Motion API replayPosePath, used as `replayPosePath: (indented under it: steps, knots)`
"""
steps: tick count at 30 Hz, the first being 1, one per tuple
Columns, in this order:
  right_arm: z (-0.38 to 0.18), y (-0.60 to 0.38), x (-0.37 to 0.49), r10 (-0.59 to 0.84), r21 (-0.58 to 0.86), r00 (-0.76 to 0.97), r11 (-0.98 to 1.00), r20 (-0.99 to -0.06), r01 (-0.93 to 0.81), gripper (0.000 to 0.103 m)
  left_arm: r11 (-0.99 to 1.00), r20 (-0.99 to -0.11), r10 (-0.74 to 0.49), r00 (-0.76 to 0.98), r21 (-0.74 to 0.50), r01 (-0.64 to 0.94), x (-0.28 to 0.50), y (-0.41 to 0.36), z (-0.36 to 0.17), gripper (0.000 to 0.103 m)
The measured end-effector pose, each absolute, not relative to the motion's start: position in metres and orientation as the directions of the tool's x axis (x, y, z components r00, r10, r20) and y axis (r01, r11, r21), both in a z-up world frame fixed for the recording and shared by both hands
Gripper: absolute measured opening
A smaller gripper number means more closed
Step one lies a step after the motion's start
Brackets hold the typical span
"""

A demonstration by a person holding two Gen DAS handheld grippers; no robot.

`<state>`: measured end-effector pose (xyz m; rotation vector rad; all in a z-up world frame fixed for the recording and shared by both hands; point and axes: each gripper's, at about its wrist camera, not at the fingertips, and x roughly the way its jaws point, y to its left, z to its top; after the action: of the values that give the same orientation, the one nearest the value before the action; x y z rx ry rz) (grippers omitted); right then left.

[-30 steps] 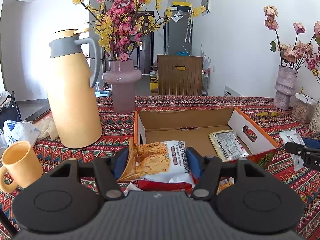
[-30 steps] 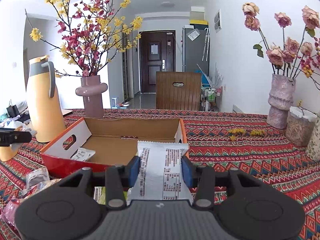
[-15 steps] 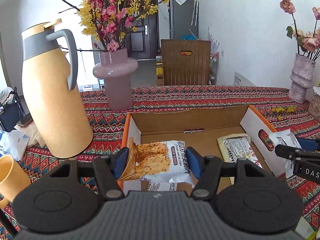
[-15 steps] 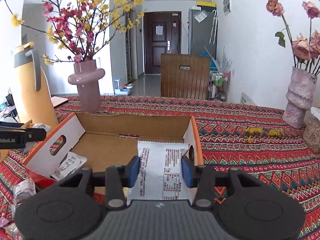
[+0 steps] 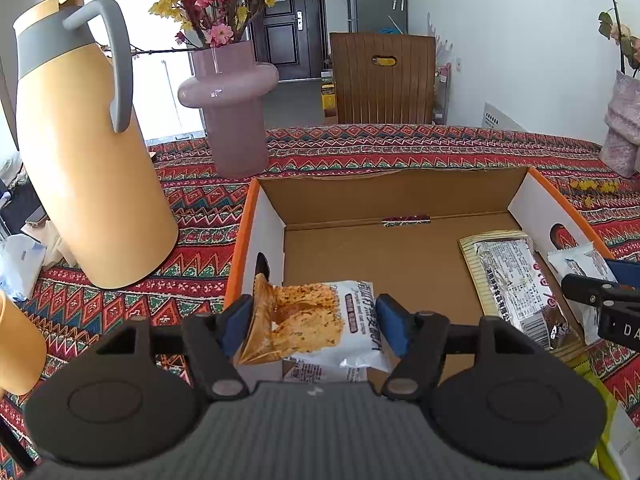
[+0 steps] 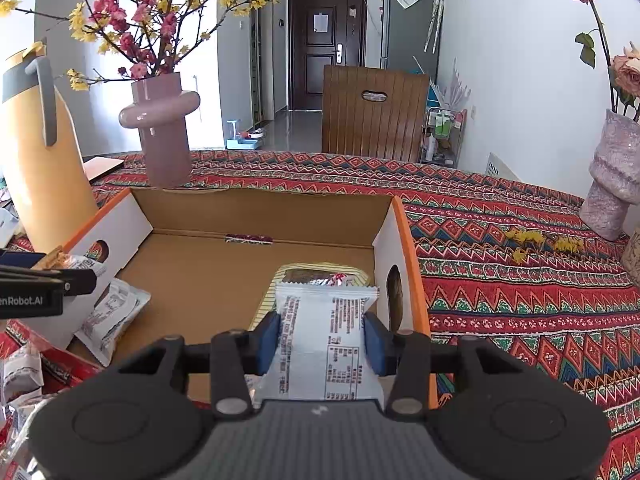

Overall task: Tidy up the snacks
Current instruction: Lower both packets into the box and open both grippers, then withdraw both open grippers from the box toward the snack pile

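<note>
An open cardboard box (image 5: pixel 400 196) with orange rims stands on the patterned tablecloth; it also shows in the right wrist view (image 6: pixel 260 208). My left gripper (image 5: pixel 314 322) is shut on an orange-and-white snack packet (image 5: pixel 316 320), held over the box's near left corner. My right gripper (image 6: pixel 320 338) is shut on a white snack packet (image 6: pixel 324 344), held over the box's near right side. A striped yellow snack packet (image 5: pixel 516 284) lies on the box floor at the right, under the right gripper (image 6: pixel 316 276). The right gripper's tip shows at the left wrist view's right edge (image 5: pixel 600 300).
A tall yellow thermos (image 5: pixel 84 152) and a pink vase with flowers (image 5: pixel 232 120) stand left and behind the box. A yellow mug (image 5: pixel 16 344) sits at the far left. Loose snack packets (image 6: pixel 24 368) lie before the box. Another vase (image 6: pixel 616 184) stands at right.
Both grippers moved forward with their packets, from in front of the box to over its near edge. The box now looms larger in both views.
</note>
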<state>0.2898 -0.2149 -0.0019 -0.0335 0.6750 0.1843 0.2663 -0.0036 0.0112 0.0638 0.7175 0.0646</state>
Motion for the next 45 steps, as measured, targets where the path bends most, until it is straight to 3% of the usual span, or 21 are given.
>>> replayPosePath:
  steps: [3,6,8,10,13,37,45]
  knots:
    - [-0.001,-0.216,0.287,0.166,0.035,0.766,0.982,-0.621,-0.185,0.049,0.996,-0.653,0.081,0.753,0.077,-0.041,0.266,-0.004,0.012,0.076]
    - [0.002,-0.217,0.283,0.176,0.044,0.775,0.981,-0.607,-0.188,0.071,0.997,-0.652,0.069,0.755,0.062,-0.038,0.263,-0.003,0.015,0.084]
    - [0.005,-0.217,0.278,0.184,0.050,0.785,0.980,-0.592,-0.193,0.091,0.998,-0.638,0.067,0.767,0.057,-0.039,0.258,-0.003,0.018,0.095]
    - [0.009,-0.218,0.272,0.192,0.056,0.797,0.979,-0.573,-0.195,0.095,0.998,-0.622,0.067,0.780,0.054,-0.043,0.253,-0.003,0.023,0.103]
    - [0.015,-0.219,0.263,0.195,0.059,0.814,0.979,-0.548,-0.195,0.102,0.998,-0.605,0.063,0.794,0.047,-0.043,0.247,-0.003,0.028,0.103]
    - [0.030,-0.231,0.148,0.248,0.096,0.892,0.969,-0.378,-0.229,0.103,0.999,-0.472,0.005,0.882,-0.043,-0.028,0.152,0.009,0.040,0.103]
    - [0.019,-0.237,0.118,0.230,0.097,0.900,0.973,-0.370,-0.209,0.103,0.997,-0.459,-0.005,0.888,-0.075,-0.033,0.119,0.023,0.027,0.103]
